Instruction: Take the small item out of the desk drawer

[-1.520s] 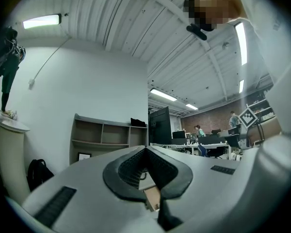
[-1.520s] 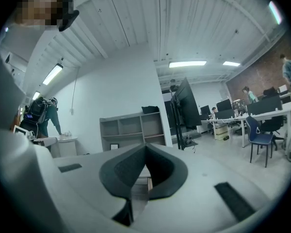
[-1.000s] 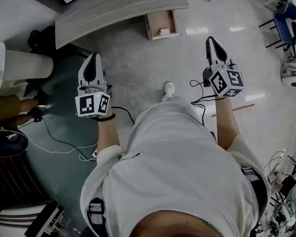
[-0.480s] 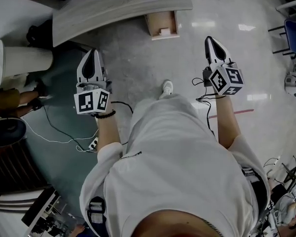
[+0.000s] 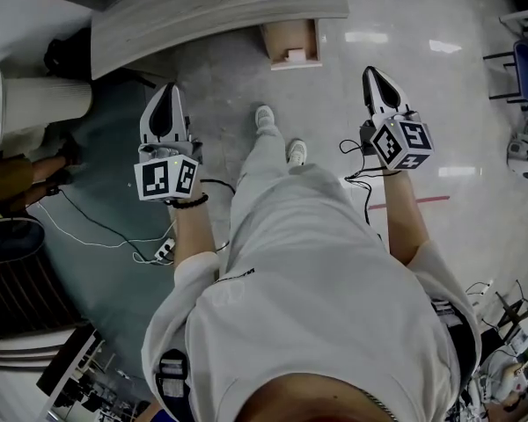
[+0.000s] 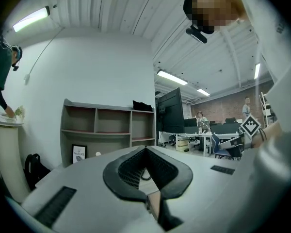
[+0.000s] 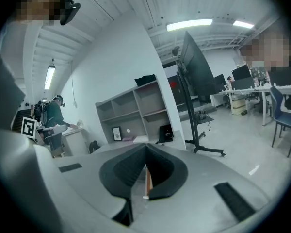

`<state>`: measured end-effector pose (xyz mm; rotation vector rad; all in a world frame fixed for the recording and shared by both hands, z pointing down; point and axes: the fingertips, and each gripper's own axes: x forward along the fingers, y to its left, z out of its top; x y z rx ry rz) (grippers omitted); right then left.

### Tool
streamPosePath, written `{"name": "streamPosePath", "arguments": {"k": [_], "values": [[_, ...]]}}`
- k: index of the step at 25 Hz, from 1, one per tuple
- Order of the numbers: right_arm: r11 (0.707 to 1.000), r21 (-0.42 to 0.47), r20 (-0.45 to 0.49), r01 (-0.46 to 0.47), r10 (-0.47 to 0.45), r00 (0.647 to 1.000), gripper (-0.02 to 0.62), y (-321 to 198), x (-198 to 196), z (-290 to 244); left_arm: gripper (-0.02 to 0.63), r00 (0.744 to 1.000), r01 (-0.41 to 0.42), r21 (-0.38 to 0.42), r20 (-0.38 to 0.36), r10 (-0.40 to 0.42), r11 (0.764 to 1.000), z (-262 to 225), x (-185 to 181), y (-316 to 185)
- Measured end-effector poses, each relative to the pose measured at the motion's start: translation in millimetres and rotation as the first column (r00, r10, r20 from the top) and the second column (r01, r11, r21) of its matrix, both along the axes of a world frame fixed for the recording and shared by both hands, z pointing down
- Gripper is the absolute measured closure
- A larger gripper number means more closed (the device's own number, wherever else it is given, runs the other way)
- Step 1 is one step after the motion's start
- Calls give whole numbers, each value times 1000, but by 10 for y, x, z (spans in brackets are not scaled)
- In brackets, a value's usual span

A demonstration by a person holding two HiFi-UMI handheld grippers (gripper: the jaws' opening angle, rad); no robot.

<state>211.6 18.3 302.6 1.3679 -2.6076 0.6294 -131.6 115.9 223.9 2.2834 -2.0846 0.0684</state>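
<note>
- The person is holding both tools out in front of the body. The left gripper [image 5: 167, 95] is showing its jaws closed tip to tip with nothing between them. The right gripper [image 5: 375, 76] is likewise pinched fully together and empty.
- Both are hanging over bare floor [image 5: 334, 104], well apart from the desk. I am judging the step in hand to be the approach, with the reach not yet begun.
- One shoe [image 5: 264, 117] is planted ahead of the other. A cable [image 5: 114, 231] is trailing across the darker floor on the left side, so the pale floor is looking like the safer line for the feet.
- Further on, the drawer [image 5: 315, 38] is standing pulled out from under the desk [image 5: 211, 11] with its open side up, so no pulling seems needed.
- The small item [image 5: 294, 55], a pale block, is lying inside the drawer at the end nearer the person. As far as I can tell, it is sitting apart from the side walls.
- The right gripper is sitting closer to the drawer's line, so it is looking like the natural one to use. Its jaws will need opening before it goes in.
- The cleanest pick is probably coming from above, with the jaws straddling the item and clearing the drawer's front wall, while the left gripper is held back.
</note>
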Motion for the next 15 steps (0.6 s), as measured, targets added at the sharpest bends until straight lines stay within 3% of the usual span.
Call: {"name": "streamPosePath", "arguments": {"k": [9, 15], "values": [[998, -46, -42, 34, -36, 998, 594, -241, -255, 274, 607, 997, -69, 8, -24, 69, 998, 107, 34, -552], [993, -78, -117, 93, -101, 988, 594, -384, -683, 606, 607, 987, -153, -48, -45, 151, 987, 504, 45, -892]]}}
